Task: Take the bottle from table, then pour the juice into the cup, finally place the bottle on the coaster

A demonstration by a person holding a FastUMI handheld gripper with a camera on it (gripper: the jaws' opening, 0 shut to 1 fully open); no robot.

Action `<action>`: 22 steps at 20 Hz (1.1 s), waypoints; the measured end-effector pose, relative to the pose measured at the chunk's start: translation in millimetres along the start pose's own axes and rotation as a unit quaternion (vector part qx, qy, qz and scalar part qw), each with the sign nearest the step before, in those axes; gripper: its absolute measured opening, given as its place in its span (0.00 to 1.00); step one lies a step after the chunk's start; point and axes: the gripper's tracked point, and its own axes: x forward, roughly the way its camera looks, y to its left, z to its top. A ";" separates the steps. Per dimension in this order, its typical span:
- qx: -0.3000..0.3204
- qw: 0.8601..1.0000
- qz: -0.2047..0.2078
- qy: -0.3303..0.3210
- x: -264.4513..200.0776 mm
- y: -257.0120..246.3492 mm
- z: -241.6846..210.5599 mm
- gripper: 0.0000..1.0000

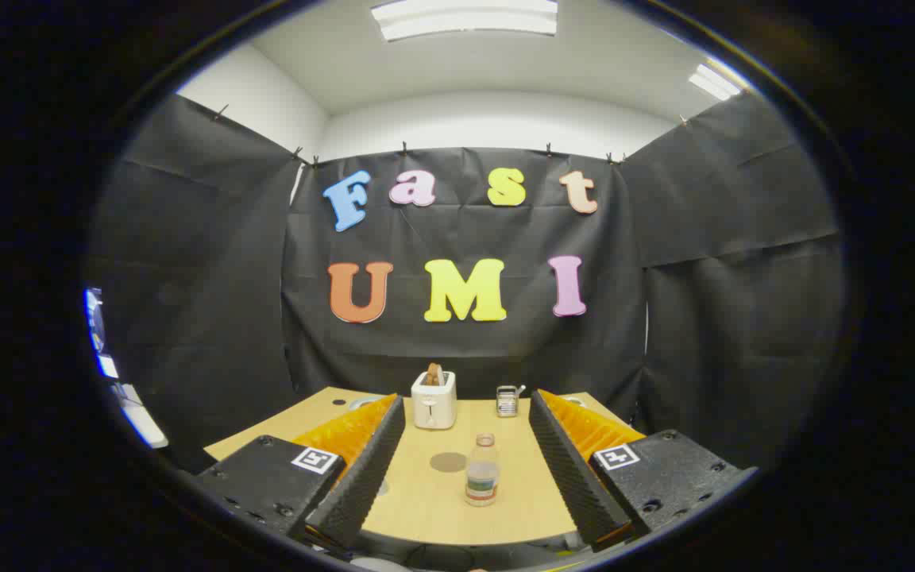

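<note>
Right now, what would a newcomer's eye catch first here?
The gripper with its fingers spread wide open over the wooden table. Between them stands the small capless bottle, upright, with a round coaster just beside it. Beyond sit a white toaster and a small metal cup.

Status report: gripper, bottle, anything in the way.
Hand-held gripper open, holding nothing. Bottle upright on table, between the fingers, untouched. Coaster just left of bottle, bare. Path to bottle clear.
</note>
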 end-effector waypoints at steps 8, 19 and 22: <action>-0.001 1.000 -0.001 -0.006 -2.5 1.1 3.2 1.00; 0.008 1.000 -0.008 0.006 5.3 -5.6 -9.9 1.00; 0.007 1.000 -0.010 0.016 11.7 -6.5 -21.1 1.00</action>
